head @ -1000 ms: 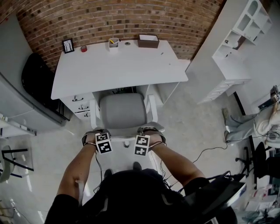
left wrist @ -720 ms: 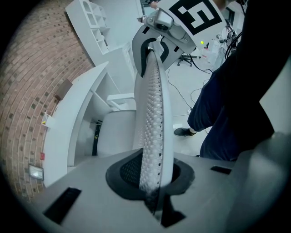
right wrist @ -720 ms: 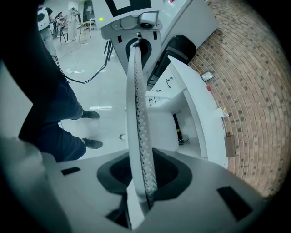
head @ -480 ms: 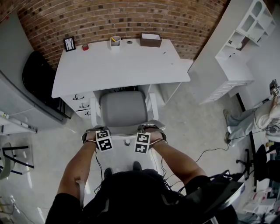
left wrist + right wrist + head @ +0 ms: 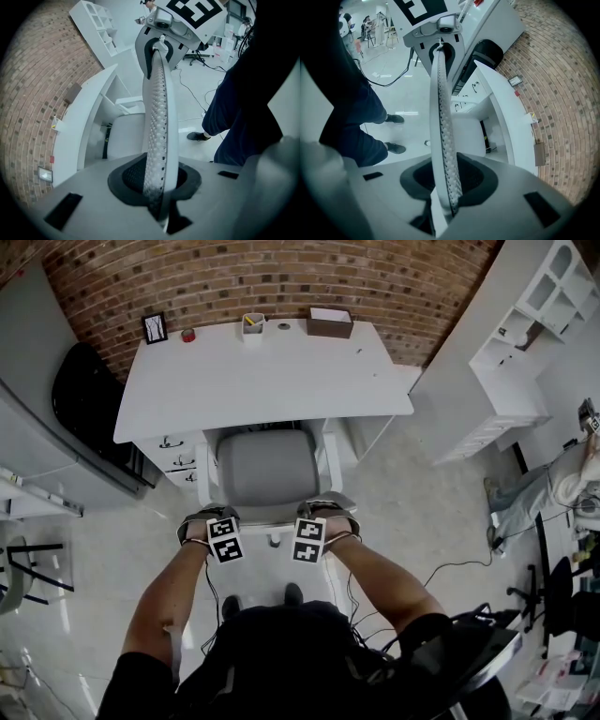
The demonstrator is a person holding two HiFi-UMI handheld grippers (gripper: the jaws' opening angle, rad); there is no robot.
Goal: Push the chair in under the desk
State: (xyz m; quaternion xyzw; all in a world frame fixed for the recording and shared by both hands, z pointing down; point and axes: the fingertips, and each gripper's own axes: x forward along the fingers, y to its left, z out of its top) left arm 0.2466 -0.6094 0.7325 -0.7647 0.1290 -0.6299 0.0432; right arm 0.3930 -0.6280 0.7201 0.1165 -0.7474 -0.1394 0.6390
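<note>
Chair: front of the seat just under the counter's near edge, back rim toward the person.
Left gripper: jaws narrow, gripping the chair's back rim; they have just been easing open.
Right gripper: jaws narrow, clamped on the same rim.
Counter: white, against a brick wall; box and cup at its far edge.

- I see the chair upright and facing the desk: grey padded seat, white frame and armrests, thin white perforated back nearest me. Its front sits just under the desk's front edge, in the kneehole; most of the seat and the back stand out on my side.
- The desk is white and flat-topped, set against the wall, with drawers left of the kneehole.
</note>
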